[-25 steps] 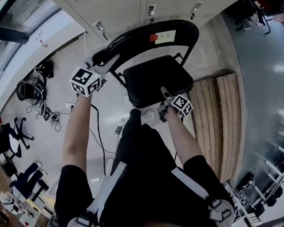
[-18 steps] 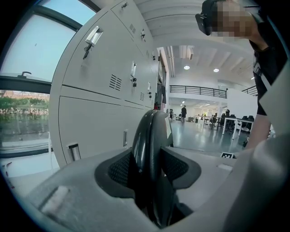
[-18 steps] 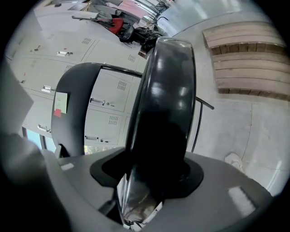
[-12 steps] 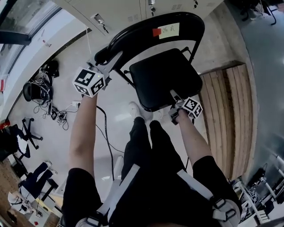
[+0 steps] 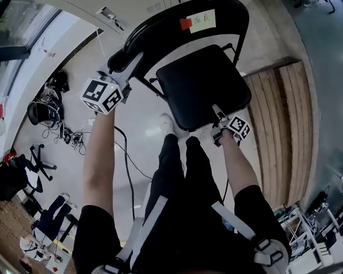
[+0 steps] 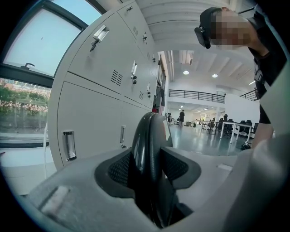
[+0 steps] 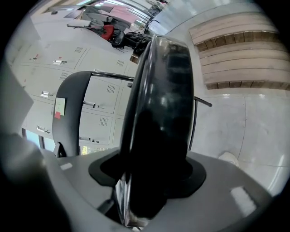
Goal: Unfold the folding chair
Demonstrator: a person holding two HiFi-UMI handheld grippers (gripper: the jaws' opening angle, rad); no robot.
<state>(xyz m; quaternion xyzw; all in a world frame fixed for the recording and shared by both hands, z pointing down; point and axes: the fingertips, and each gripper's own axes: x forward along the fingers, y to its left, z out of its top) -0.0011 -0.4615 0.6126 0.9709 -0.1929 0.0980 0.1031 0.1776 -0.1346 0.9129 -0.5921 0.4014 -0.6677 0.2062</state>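
The black folding chair stands in front of me in the head view, its curved backrest (image 5: 177, 21) bearing a yellow note and a red tag. My left gripper (image 5: 126, 64) is shut on the backrest's left end; in the left gripper view the black rim (image 6: 147, 149) fills the gap between the pads. The padded seat (image 5: 201, 85) lies swung out below the backrest. My right gripper (image 5: 218, 115) is shut on the seat's front edge. Its jaws have just been opening, with the seat (image 7: 158, 113) still between them and against the pads.
Grey lockers (image 5: 107, 10) stand behind the chair. A slatted wooden platform (image 5: 278, 123) lies on the floor to the right. Cables (image 5: 126, 155) and office chairs (image 5: 37, 112) are on the left. The person's legs and white shoes (image 5: 167, 126) are just under the seat's front edge.
My right gripper has moved right and down with the seat's front edge, and the seat has swung further out from the backrest. The left gripper has stayed on the backrest.
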